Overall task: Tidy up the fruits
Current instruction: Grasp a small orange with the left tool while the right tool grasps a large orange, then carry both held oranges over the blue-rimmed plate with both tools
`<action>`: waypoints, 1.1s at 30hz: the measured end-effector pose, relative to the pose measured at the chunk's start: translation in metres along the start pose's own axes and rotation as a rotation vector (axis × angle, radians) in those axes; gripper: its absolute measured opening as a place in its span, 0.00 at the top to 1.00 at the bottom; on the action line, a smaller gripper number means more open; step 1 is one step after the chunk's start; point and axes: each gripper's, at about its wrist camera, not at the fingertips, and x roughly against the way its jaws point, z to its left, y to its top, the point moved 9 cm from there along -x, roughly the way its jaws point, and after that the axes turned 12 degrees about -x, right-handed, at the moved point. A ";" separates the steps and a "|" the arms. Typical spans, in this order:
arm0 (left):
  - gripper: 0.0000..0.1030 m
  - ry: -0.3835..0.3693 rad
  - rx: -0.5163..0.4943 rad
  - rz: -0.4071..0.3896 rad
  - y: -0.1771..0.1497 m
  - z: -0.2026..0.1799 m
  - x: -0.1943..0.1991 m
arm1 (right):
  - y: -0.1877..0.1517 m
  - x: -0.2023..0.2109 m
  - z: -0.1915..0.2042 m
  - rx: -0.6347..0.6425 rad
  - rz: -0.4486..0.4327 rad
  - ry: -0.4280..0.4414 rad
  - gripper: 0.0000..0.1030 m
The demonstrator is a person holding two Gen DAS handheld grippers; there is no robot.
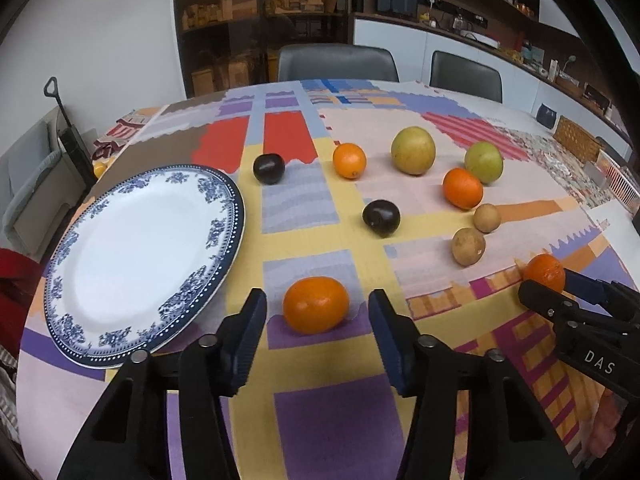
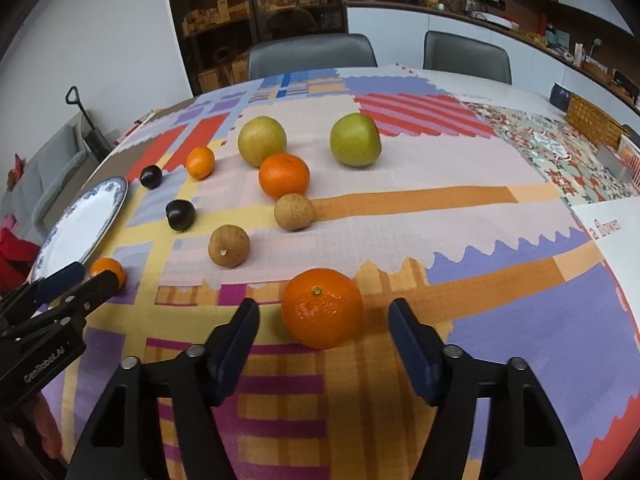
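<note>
Two oranges, one per gripper: my left gripper [image 1: 318,312] brackets the near orange [image 1: 316,305] beside the plate [image 1: 100,344], right gripper [image 2: 324,320] straddles another orange [image 2: 322,308] on the desk [image 2: 440,216] — jaws apart, pads not touching, lined up for plating.

Right gripper [image 2: 324,320] jaws apart, straddling orange [image 2: 322,307]

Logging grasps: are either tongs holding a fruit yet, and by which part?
Nothing is held yet. The left tongs straddle one orange, the right tongs another orange; gaps show on both sides.
</note>
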 end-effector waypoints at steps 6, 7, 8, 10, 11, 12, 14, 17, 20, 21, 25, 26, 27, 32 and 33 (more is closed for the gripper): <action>0.64 -0.016 0.000 0.025 0.000 -0.001 -0.009 | -0.002 -0.004 -0.002 0.007 0.018 -0.013 0.49; 0.66 -0.013 0.000 0.028 0.000 0.000 -0.010 | -0.002 -0.005 -0.002 0.011 0.017 -0.017 0.49; 0.66 -0.013 0.001 0.028 0.000 0.000 -0.010 | -0.001 -0.005 -0.002 0.012 0.016 -0.020 0.50; 0.66 -0.014 0.001 0.028 0.000 0.000 -0.011 | 0.000 -0.005 -0.002 0.018 0.013 -0.022 0.52; 0.66 -0.014 0.000 0.026 0.000 0.000 -0.011 | 0.000 -0.005 -0.002 0.021 0.013 -0.022 0.53; 0.66 -0.013 -0.001 0.025 0.000 0.000 -0.011 | 0.000 -0.005 -0.001 0.024 0.013 -0.019 0.56; 0.66 -0.015 0.000 0.023 0.001 0.000 -0.011 | 0.000 -0.005 0.000 0.029 0.011 -0.014 0.59; 0.66 -0.016 -0.005 0.024 0.001 -0.001 -0.010 | 0.000 -0.005 0.000 0.031 0.010 -0.013 0.59; 0.66 -0.021 -0.005 0.016 0.001 -0.002 -0.006 | 0.000 -0.003 0.002 0.028 0.011 -0.001 0.59; 0.66 -0.023 -0.002 0.011 0.002 -0.002 -0.003 | 0.000 -0.002 0.003 0.029 0.009 0.005 0.59; 0.66 -0.022 0.004 -0.008 0.002 0.000 0.008 | 0.003 0.008 0.011 0.043 -0.011 0.029 0.59; 0.66 -0.020 0.005 -0.013 0.001 0.001 0.012 | 0.003 0.010 0.012 0.045 -0.014 0.035 0.59; 0.66 -0.019 0.006 -0.018 0.000 0.002 0.015 | 0.003 0.012 0.015 0.049 -0.017 0.046 0.59; 0.66 -0.001 0.021 -0.048 -0.003 0.012 0.035 | 0.003 0.026 0.034 0.070 -0.027 0.101 0.59; 0.66 0.006 0.026 -0.056 -0.004 0.016 0.041 | 0.002 0.029 0.038 0.075 -0.027 0.113 0.59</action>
